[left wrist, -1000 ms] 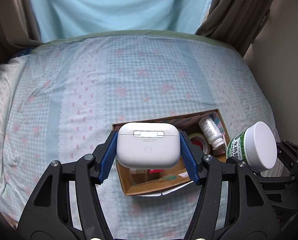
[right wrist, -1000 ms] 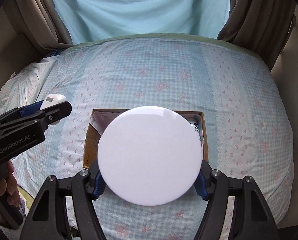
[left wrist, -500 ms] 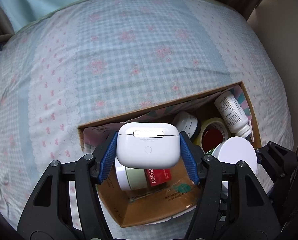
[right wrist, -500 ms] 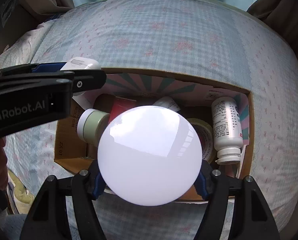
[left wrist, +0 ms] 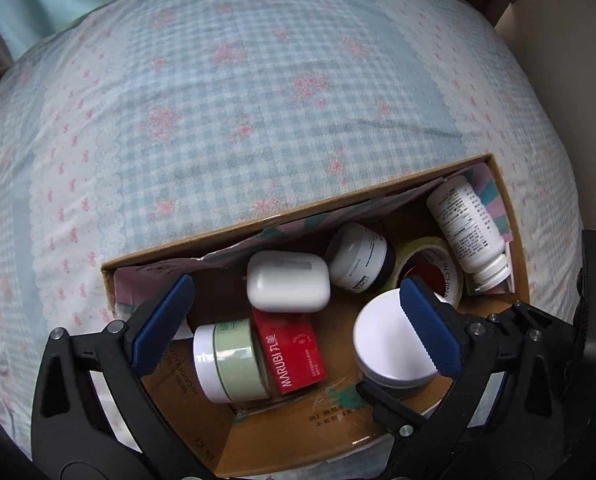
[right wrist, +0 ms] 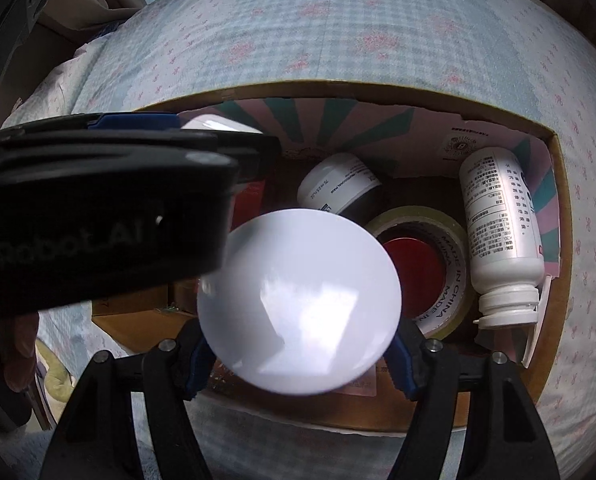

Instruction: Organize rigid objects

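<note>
Cardboard box (left wrist: 509, 216) on the checked bedspread (left wrist: 258, 80), left wrist view: the left gripper (left wrist: 294, 326) hangs over it, jaws opening wide, gripping nothing. The white earbud case (left wrist: 288, 280) lies free inside, far of the red carton (left wrist: 294, 348).

Right wrist view: the right gripper (right wrist: 299, 354) has its jaws opening, the white-lidded jar (right wrist: 298, 300) still between its pads, above the tape roll (right wrist: 449, 240).
</note>
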